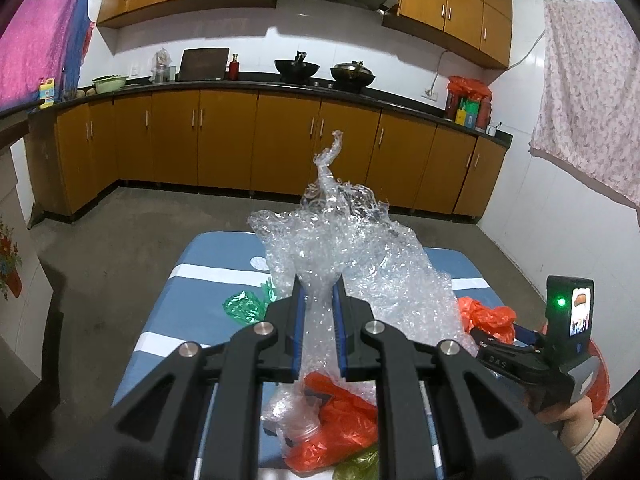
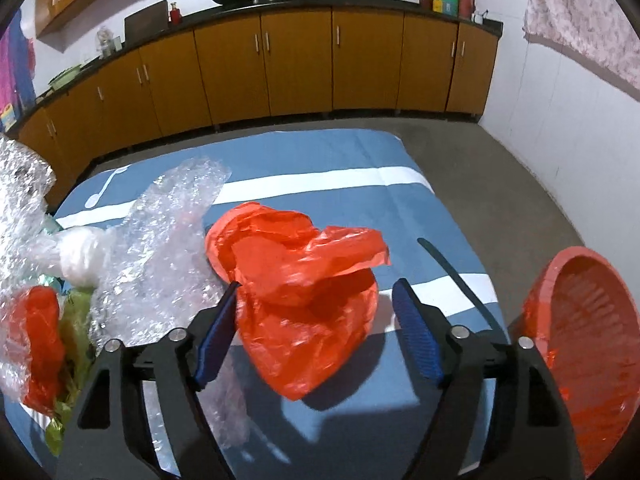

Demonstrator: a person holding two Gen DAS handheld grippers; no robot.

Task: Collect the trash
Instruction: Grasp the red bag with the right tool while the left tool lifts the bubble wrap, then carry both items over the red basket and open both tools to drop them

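A table covered in a blue cloth with white stripes is seen in both wrist views; its near edge is cut off by the gripper bodies, and much of its left part is hidden under trash. To its right, a red basket is shown, only partly in frame and clipped by the edge of the right wrist view; something red appears to lie inside it, though this cannot be made out for certain.

The largest piece of trash, a crumpled sheet of clear bubble wrap, is lifted above the table, and its far end stands up in a twisted peak. It is clamped between the closed pads of the left gripper, and its lower part is hidden behind the gripper body.

A red plastic bag lies crumpled on the cloth near the middle of the table. The right gripper is held over it with jaws wide apart and nothing gripped; whether the left pad touches the bag cannot be told. The hand holding this gripper is cut off at the frame edge.

Beneath the left gripper, a second red bag is bundled with clear plastic, partly hidden. A green bag is half covered by the bubble wrap.
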